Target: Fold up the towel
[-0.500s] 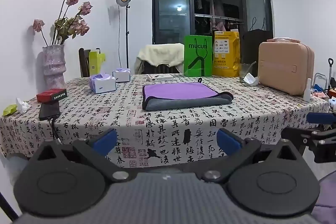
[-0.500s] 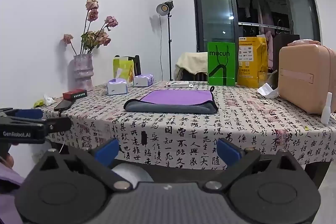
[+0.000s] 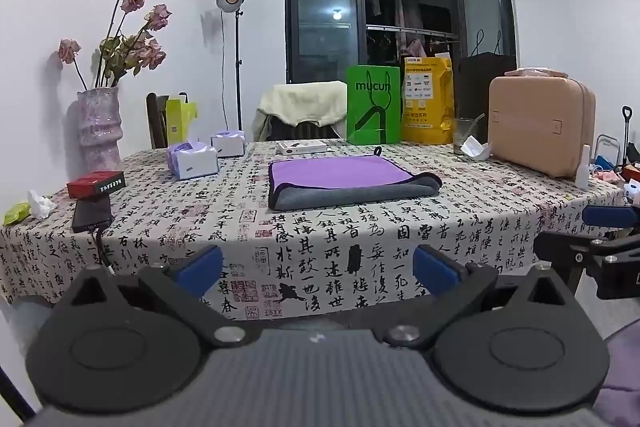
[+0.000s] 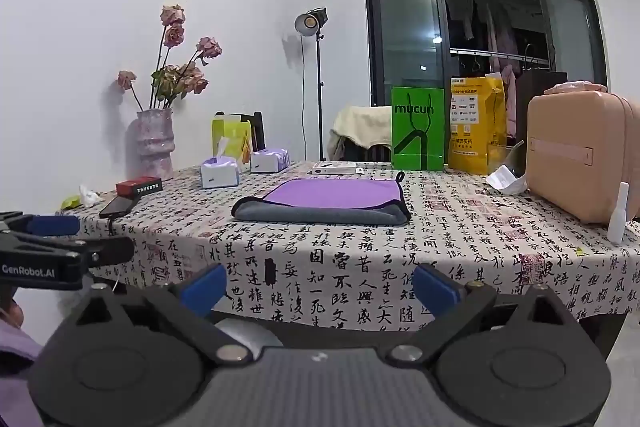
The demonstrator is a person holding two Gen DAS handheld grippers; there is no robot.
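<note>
A purple towel with a grey underside (image 3: pixel 344 179) lies folded flat on the middle of the table; it also shows in the right wrist view (image 4: pixel 328 201). My left gripper (image 3: pixel 318 269) is open and empty, held off the table's near edge, well short of the towel. My right gripper (image 4: pixel 320 289) is open and empty, also in front of the near edge. The right gripper's fingers show at the right edge of the left wrist view (image 3: pixel 600 227). The left gripper shows at the left edge of the right wrist view (image 4: pixel 60 243).
The table has a calligraphy-print cloth (image 3: pixel 360 239). On it stand a vase of dried roses (image 3: pixel 100 131), tissue boxes (image 3: pixel 192 161), a red box (image 3: pixel 96 183), a phone with cable (image 3: pixel 92 213), a green bag (image 3: pixel 374 105), a yellow bag (image 3: pixel 426 107), a pink case (image 3: pixel 540 125) and a small white bottle (image 3: pixel 583 167).
Both views have shifted slightly; the towel lies as before. Both grippers remain open.
</note>
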